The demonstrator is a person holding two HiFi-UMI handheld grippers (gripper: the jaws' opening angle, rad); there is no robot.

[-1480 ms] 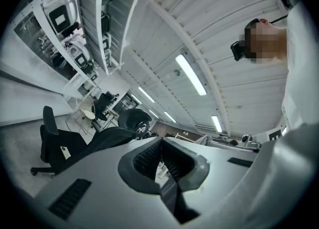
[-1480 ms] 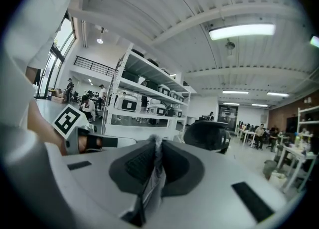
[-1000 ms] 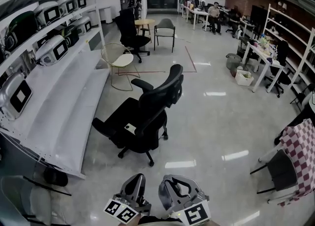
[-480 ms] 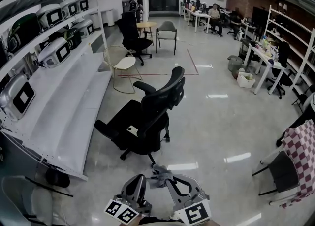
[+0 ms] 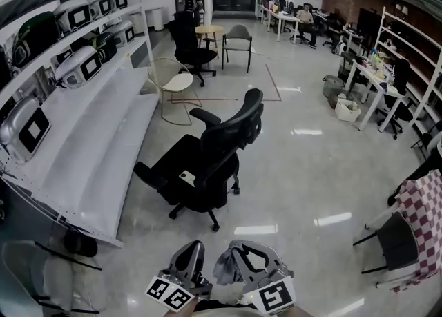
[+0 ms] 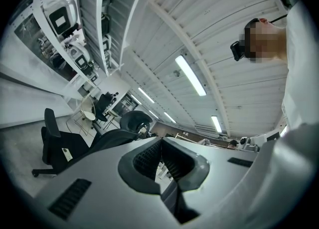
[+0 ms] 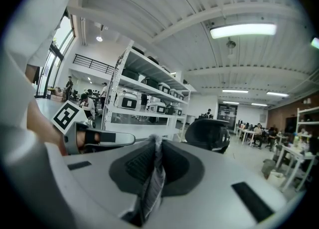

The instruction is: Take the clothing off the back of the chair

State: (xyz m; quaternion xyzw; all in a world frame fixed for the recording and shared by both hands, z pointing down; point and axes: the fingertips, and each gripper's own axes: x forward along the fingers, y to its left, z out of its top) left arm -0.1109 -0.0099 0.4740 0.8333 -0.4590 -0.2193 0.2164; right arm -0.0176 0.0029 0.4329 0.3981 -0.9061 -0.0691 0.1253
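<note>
**R GRIPPER HOLDS GARMENT; L GRIPPER EMPTY**

1. R gripper (image 7: 155,140): your jaws are clenched on a thin fold of grey clothing (image 7: 153,188). The fabric runs between the ribbed pads (image 7: 132,165), from the tips back toward the gripper body. It pokes up slightly above the tips. In head view the loose part bunches just left of these jaws, between the two grippers.

2. L gripper (image 6: 160,140): your jaws are closed tip to tip and empty. It sits beside the R gripper, close to your body.

3. Black office chair (image 5: 207,164): it stands on the floor ahead of both sets of jaws, well apart from them. Its seat faces left and its back is to the right. In the R gripper view its headrest shows beyond the tips, a little to their right.

4. Red-and-white checked cloth (image 5: 423,215): it is draped over a second chair (image 5: 395,239), far right of the R jaws.

5. White shelving (image 5: 90,136): it runs along the L-jaw side and carries grey units w/ screens.
</note>
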